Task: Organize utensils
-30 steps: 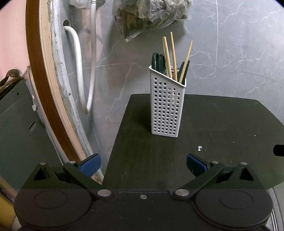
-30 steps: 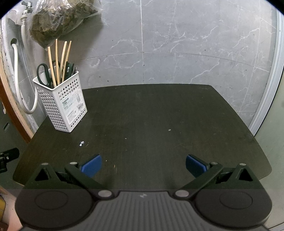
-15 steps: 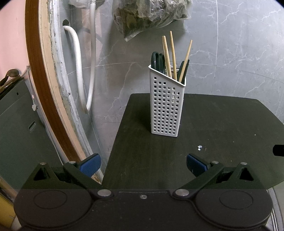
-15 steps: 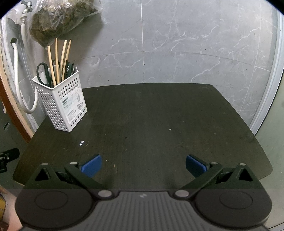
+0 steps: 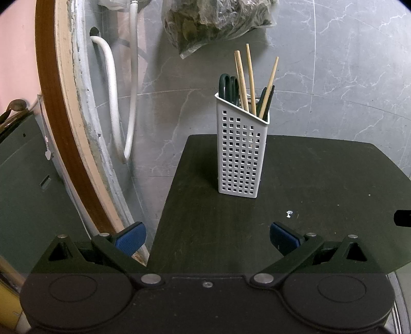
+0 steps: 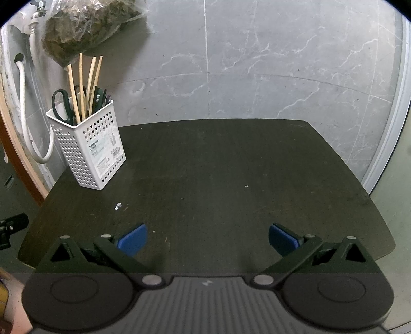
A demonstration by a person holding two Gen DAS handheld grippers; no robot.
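Note:
A white perforated utensil holder (image 5: 241, 154) (image 6: 88, 151) stands upright at the far left corner of the dark table (image 5: 321, 179) (image 6: 218, 167). Wooden chopsticks (image 5: 244, 79) (image 6: 82, 84) and dark green-handled scissors (image 5: 228, 87) (image 6: 61, 101) stick out of its top. My left gripper (image 5: 207, 237) is open over the table's near left edge, well short of the holder, with nothing between its blue pads. My right gripper (image 6: 208, 239) is open above the table's front, holder far to its left.
A white hose (image 5: 113, 102) hangs down the grey marble wall left of the table. A clear bag of dark dried leaves (image 5: 215, 20) (image 6: 84, 28) hangs above the holder. A brown curved frame (image 5: 59, 123) runs down the left. A small white scrap (image 6: 117, 206) lies on the table.
Almost nothing: both grippers stay open and nearly still, with only a slight drift of the views. The holder and its contents have not moved.

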